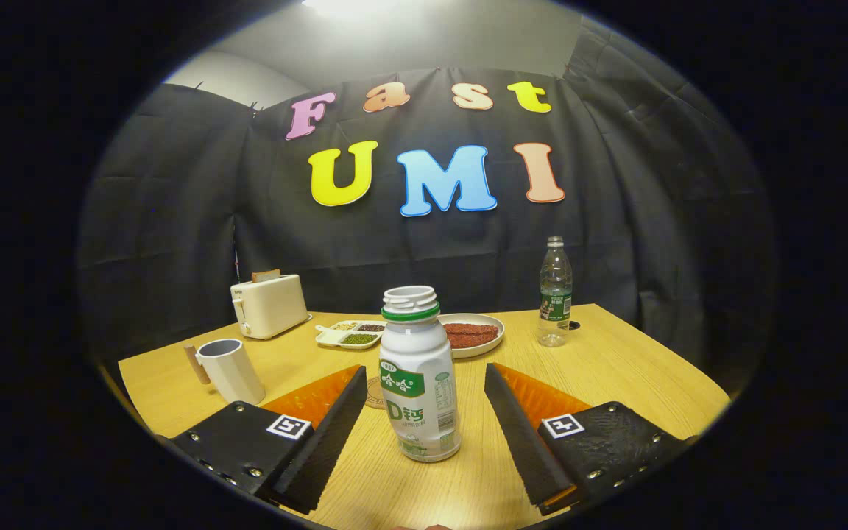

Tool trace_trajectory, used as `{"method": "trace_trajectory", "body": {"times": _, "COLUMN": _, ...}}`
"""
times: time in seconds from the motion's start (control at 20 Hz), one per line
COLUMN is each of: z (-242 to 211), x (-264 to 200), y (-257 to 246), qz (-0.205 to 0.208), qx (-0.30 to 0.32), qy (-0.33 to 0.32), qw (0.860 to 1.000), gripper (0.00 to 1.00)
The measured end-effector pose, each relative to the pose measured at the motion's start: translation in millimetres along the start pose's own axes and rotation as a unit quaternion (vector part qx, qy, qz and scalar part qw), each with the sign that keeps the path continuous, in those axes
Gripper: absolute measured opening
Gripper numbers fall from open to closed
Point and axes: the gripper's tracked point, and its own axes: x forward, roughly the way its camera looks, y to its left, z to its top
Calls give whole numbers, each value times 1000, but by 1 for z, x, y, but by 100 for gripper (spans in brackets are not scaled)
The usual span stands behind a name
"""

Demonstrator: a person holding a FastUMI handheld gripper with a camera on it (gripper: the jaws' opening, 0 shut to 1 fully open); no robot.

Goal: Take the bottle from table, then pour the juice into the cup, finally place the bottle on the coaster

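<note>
White plastic, green-collared and uncapped, the bottle (419, 375) stood upright on the wooden worktop (615, 368) between the fingers (424, 416), which were spread wide with neither one touching it. Just behind the bottle lay what seemed to be the round coaster (375, 393), mostly hidden. The white cup (229, 370) stood off to the left, its handle turned away from the bottle. Farther back were a toaster (269, 305), a divided dish (351, 333), a plate (474, 335) and a clear water bottle (555, 293).
</note>
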Motion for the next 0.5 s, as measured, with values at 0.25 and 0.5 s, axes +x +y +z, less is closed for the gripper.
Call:
{"method": "trace_trajectory", "body": {"times": 0.25, "z": -16, "x": 27, "y": 0, "qz": -18, "qx": -8, "qy": 16, "qw": 1000, "gripper": 99}}
{"method": "trace_trajectory", "body": {"times": 0.5, "z": -27, "x": 45, "y": -1, "qz": -34, "qx": -18, "qy": 26, "qw": 999, "gripper": 97}}
